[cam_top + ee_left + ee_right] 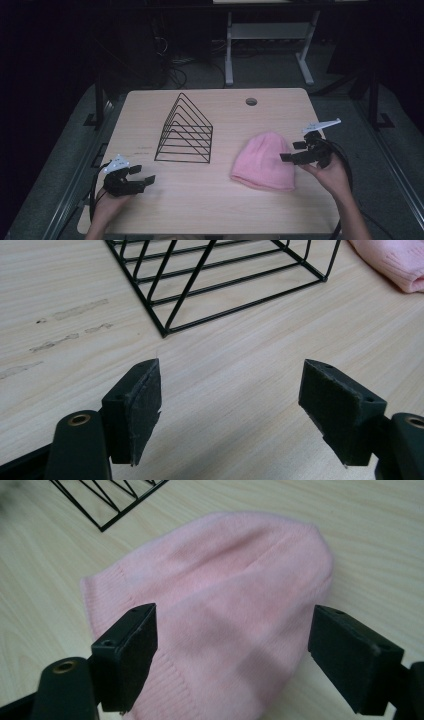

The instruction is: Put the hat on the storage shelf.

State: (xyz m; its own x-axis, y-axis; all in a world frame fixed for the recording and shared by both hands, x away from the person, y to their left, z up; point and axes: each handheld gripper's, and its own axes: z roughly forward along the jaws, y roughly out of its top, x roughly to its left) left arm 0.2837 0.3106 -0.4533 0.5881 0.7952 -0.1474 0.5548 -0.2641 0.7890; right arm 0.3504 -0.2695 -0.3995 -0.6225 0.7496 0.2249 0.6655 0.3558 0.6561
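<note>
Nearing grasp, judged early stage | pink knit beanie (265,161) flat on desk (200,200), right of wire rack (186,131), not lifted yet | right hand-held gripper (294,151) released, jaws over beanie edge | left hand-held gripper (142,174) released, idle nr desk front-left | left to do: grip + move

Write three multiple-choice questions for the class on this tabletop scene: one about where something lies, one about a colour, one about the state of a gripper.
1. Where does the soft knitted hat lie relative to the black triangular wire rack?
A. To its right
B. Inside it
C. To its left

2. What colour is the hat?
A. Blue
B. Pink
C. Green

3. How do the jaws of the right gripper stand?
A. Shut on the hat
B. Shut on nothing
C. Open over the hat

Answers:
1 A, the high view shows it right of the rack, apart from it.
2 B, pink in every view.
3 C, its own view shows a wide gap with hat between.
</note>
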